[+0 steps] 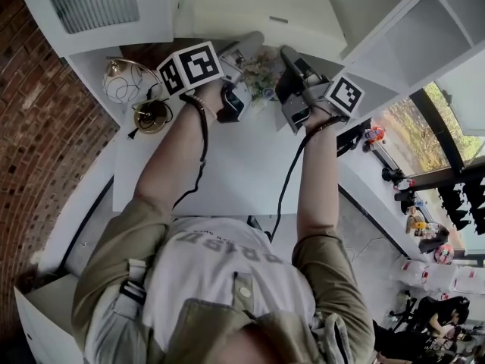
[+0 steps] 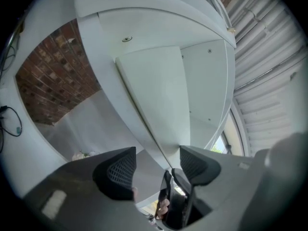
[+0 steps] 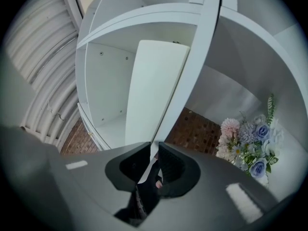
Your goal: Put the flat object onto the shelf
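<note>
- Far left of the head view: a brick wall (image 1: 38, 127) curves beside the white tabletop (image 1: 242, 173). A wire ornament (image 1: 125, 78) stands at the tabletop's upper-left corner.
- Left gripper (image 2: 158, 157): the jaws are wide apart. The thin edge of the white flat board (image 2: 159, 95) passes between them near the right pad, with no clear pinch.
- Right gripper (image 3: 154, 150): the jaws are narrowed onto the board's lower edge. They hold it upright before the open bays of the white shelf (image 3: 110, 28), with pastel flowers (image 3: 250, 143) at lower right.
- Far right of the head view: a window (image 1: 432, 127) above a cluttered floor.

my gripper (image 3: 153, 150): jaws nearly together, seemingly pinching the white flat panel (image 3: 185, 85) edge-on | shelf (image 3: 103, 81) stood behind | flowers (image 3: 250, 143) sat right
</note>
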### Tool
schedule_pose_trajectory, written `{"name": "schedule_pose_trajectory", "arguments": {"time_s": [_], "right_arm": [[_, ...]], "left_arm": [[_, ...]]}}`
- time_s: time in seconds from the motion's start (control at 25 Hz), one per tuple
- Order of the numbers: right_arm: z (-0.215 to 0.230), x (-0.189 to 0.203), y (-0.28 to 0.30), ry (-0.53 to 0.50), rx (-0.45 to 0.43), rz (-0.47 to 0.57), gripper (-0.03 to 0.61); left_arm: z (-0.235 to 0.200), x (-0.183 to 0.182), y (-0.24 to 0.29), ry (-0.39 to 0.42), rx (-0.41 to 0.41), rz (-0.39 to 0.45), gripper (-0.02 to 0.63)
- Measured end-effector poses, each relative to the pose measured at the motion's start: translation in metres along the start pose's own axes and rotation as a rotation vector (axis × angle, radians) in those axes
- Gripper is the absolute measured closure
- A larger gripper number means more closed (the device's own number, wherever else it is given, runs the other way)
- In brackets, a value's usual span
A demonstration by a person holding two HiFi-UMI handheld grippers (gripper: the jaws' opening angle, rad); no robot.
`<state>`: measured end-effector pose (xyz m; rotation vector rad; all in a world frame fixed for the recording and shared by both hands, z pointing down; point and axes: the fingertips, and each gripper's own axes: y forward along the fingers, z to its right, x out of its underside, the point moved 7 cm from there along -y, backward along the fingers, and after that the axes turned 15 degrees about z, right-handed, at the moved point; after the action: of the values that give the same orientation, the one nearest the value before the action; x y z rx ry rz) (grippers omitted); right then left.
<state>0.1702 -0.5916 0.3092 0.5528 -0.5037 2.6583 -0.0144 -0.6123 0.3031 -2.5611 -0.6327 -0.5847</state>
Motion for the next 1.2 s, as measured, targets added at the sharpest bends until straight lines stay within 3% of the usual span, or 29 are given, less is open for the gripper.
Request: {"name": "schedule_pose_trajectory", "arguments": {"time_s": [0.16, 0.24, 0.36, 0.52, 0.64, 0.76, 0.96, 1.2], "right_arm": [[0.000, 0.004, -0.007, -0.017, -0.008, 0.006, 0.514], [-0.002, 0.008, -0.013, -0.075, -0.014, 0.010, 0.492], [-0.013, 0.019, -0.030, -0.232, -0.016, 0.013, 0.492], [-0.032, 0.041, -0.067, -0.507, -0.009, 0.032, 0.497], [-0.041, 0.061, -0.102, -0.731, 0.023, 0.061, 0.540], [-0.045, 0.084, -0.137, -0.890, 0.042, 0.085, 0.574], [-0.042, 0.113, -0.190, -1.070, 0.077, 0.120, 0.575], [-0.042, 0.133, -0.236, -1.112, 0.085, 0.123, 0.575]], "left_arm": [[0.004, 0.000, -0.009, 0.008, 0.002, 0.010, 0.314], [0.008, 0.002, -0.019, 0.054, 0.011, 0.008, 0.314], [0.016, 0.004, -0.043, 0.207, 0.017, 0.006, 0.317], [0.020, 0.014, -0.090, 0.476, -0.012, 0.008, 0.386], [0.024, 0.025, -0.132, 0.658, -0.052, 0.020, 0.439], [0.028, 0.042, -0.173, 0.810, -0.099, 0.043, 0.502], [0.036, 0.071, -0.229, 1.014, -0.170, 0.073, 0.602], [0.045, 0.100, -0.268, 1.132, -0.208, 0.035, 0.607]]}}
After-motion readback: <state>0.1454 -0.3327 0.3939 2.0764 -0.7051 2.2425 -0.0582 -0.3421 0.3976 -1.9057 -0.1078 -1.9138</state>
